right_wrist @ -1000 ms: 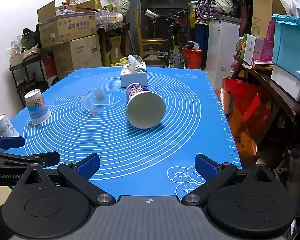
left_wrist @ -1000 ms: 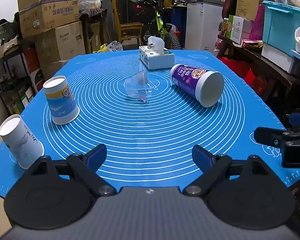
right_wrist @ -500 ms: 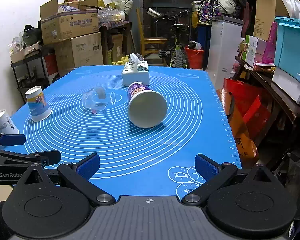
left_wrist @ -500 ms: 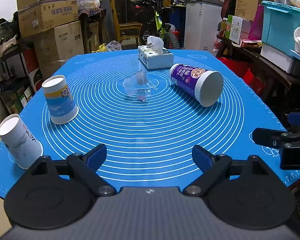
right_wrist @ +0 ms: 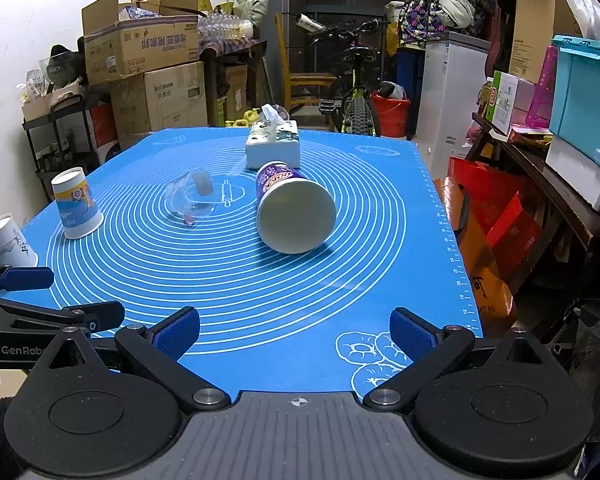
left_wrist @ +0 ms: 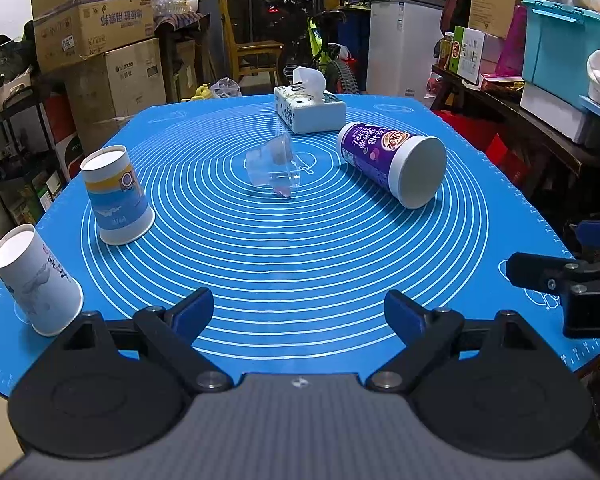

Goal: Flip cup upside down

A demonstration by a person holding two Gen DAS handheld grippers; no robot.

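Note:
A purple paper cup (left_wrist: pixel 392 162) lies on its side on the blue mat (left_wrist: pixel 300 256), its white end toward me; it also shows in the right wrist view (right_wrist: pixel 294 206). A clear plastic cup (left_wrist: pixel 274 164) lies tipped over near the mat's middle, also in the right wrist view (right_wrist: pixel 190 200). Two paper cups stand upside down at the left: a blue-and-yellow one (left_wrist: pixel 116 196) and a white one (left_wrist: pixel 36 280). My left gripper (left_wrist: pixel 299 314) is open and empty above the mat's near edge. My right gripper (right_wrist: pixel 295 334) is open and empty at the near right.
A tissue box (left_wrist: pixel 310 110) stands at the mat's far side behind the purple cup. Cardboard boxes (left_wrist: pixel 96 28) and a shelf crowd the left, a bicycle (right_wrist: pixel 356 96) and a white cabinet the back, bins and boxes the right. The table edge drops off at the right (right_wrist: pixel 460 264).
Both grippers have edged very slightly forward. The cups have not moved.

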